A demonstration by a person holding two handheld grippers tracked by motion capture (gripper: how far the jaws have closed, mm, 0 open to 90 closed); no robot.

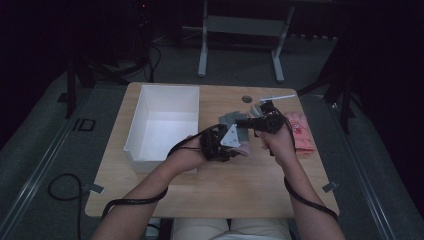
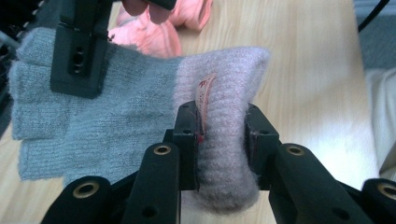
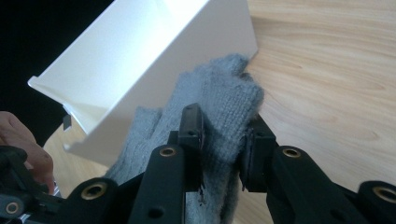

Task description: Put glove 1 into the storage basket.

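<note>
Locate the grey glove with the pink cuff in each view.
High view: grey glove mid-table, stretched between both hand-held grippers.
Left gripper view: centre-left, pink cuff clamped in its own jaws.
Right gripper view: lower centre, finger end clamped.
Shared landmark: white bin, seen again in right gripper view.

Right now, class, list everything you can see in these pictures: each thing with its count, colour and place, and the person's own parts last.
Glove: one, grey with a pale pink cuff, held up between both grippers over the table's middle.
Pink gloves: a small pile, count unclear, pink, near the table's right edge.
Bin: one, white, open-topped, on the table's left half.
Table: one, light wood.
Stand: one, grey metal, on the floor beyond the table.
Left gripper: one, black, clamped on the glove's cuff.
Right gripper: one, black, clamped on the glove's finger end.
Forearms: two, entering from the bottom of the high view.
</note>
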